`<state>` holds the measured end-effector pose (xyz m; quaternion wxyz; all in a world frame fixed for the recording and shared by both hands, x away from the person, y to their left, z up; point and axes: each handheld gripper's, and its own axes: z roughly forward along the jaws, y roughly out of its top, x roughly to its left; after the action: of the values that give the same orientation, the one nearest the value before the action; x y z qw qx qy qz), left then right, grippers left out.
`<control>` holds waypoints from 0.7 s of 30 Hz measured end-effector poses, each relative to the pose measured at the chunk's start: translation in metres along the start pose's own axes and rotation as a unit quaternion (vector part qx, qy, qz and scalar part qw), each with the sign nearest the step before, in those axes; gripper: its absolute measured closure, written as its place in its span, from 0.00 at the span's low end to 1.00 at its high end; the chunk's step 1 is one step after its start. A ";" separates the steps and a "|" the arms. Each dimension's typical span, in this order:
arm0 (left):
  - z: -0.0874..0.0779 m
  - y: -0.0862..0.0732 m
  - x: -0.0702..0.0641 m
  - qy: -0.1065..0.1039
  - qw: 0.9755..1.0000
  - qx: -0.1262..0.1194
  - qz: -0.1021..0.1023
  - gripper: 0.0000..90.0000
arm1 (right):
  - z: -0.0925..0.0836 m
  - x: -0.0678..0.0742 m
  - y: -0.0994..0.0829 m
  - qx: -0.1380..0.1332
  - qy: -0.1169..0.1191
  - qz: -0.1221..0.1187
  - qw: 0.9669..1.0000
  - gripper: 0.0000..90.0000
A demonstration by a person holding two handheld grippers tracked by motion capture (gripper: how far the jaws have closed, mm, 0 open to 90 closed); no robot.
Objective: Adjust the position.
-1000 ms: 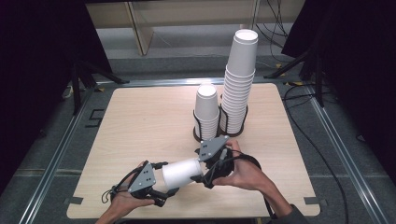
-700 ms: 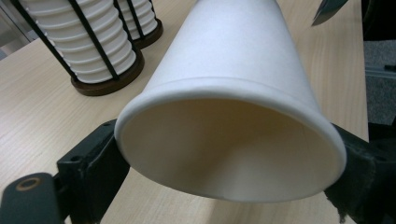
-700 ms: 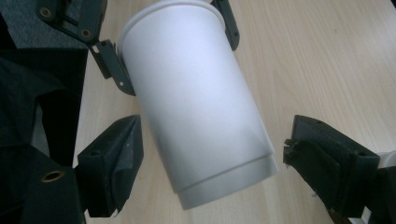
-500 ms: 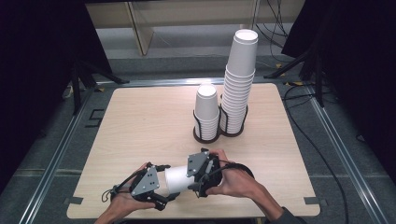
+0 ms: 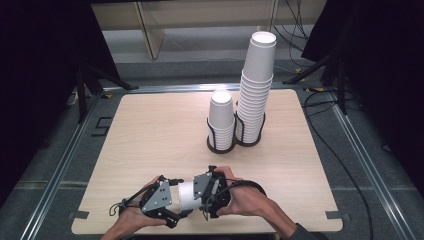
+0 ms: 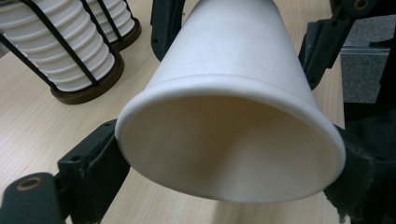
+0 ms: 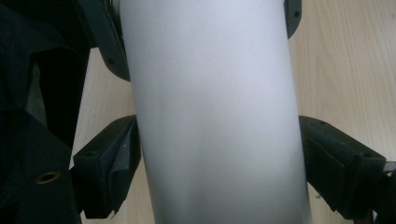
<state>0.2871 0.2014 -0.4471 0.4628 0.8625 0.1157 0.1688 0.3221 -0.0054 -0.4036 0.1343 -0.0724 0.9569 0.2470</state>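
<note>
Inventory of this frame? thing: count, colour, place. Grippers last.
cup: 1, white, on its side near the front edge, between both grippers
short stack: 1, white cups, in the left holder, mid-table
tall stack: 1, white cups, in the right holder, beside the short one
holders: 2, black wire on dark bases, touching side by side
table: 1, light wood
left gripper: 1, black, jaws on the cup's rim end
right gripper: 1, black, jaws either side of the cup's body; contact unclear
hands: 2, at the front edge

White paper cup, black tongs
</note>
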 end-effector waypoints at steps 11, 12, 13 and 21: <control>-0.001 -0.003 -0.001 -0.011 1.000 0.002 0.015 0.12 | 0.010 0.000 -0.002 0.005 0.013 -0.043 0.999 0.25; -0.001 -0.003 -0.001 -0.011 1.000 0.000 0.015 0.12 | 0.010 0.000 -0.002 0.008 0.017 -0.047 0.999 0.25; -0.001 -0.002 -0.001 -0.013 1.000 -0.003 0.012 0.12 | 0.011 0.000 -0.003 0.007 0.017 -0.049 0.999 0.25; -0.004 -0.001 0.000 -0.015 1.000 -0.015 0.019 0.13 | 0.005 0.002 -0.003 0.000 0.022 -0.034 0.999 0.26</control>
<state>0.2857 0.2055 -0.4460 0.4741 0.8599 0.0903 0.1663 0.3220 -0.0058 -0.4098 0.1216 -0.1104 0.9566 0.2406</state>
